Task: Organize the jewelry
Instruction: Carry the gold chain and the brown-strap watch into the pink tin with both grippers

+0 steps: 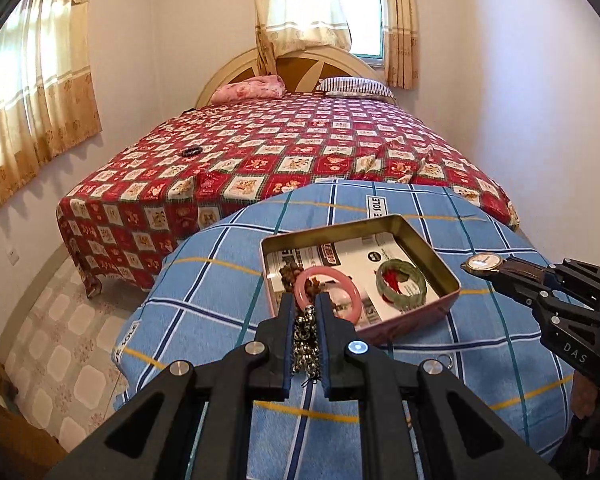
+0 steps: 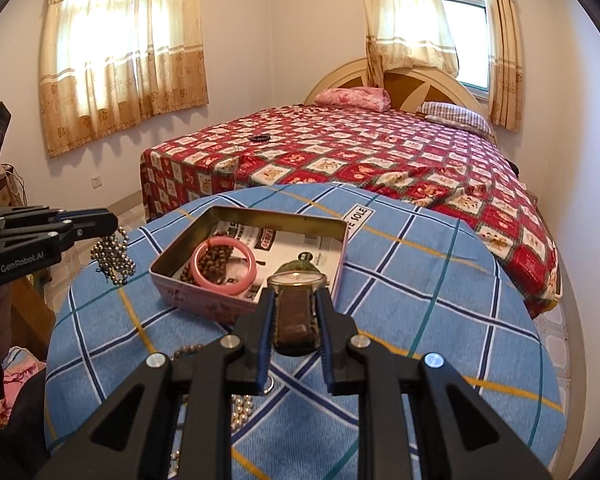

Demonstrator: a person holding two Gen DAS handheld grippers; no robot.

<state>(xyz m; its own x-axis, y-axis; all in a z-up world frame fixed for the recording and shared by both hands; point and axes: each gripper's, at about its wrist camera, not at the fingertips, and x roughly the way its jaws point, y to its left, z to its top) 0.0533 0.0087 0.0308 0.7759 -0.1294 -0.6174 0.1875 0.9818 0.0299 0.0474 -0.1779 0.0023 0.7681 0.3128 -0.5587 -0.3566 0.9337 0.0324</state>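
So the landmark here is the open rectangular metal tin (image 2: 244,256) with the pink flowery outside, sitting on a round table under a blue checked cloth (image 2: 420,280).

Far left of the tin, the left gripper (image 2: 114,222) hangs out over the table's edge with its jaws pinched nearly together on a bunched string of small silver-and-black metal beads (image 2: 114,258). The beads dangle below the fingertips, clear of the cloth, left of the tin's near corner. In the left wrist view those same beads (image 1: 306,336) run down between the two blue-edged fingers.

Inside the tin, on a printed paper lining, there's a glossy pink bangle (image 2: 224,266) at the left end lying over a coil of brown wooden beads (image 2: 214,264). Toward the right end sits a dull green bangle with red thread on it (image 1: 402,282).

In front of the tin, near its right half, the right gripper (image 2: 294,300) is clamped narrow on the dark brown leather strap of a wristwatch with a gold-rimmed white dial (image 2: 296,280). The watch is lifted off the cloth, dial pointing at the tin's near wall.

On the cloth nearer than the tin, more loose silver beads (image 2: 242,410) and a small metal ring (image 1: 444,360) lie flat.

Way behind the tin there's a bed with a red patterned quilt (image 2: 380,152), with a small dark bracelet (image 2: 259,137) on it.
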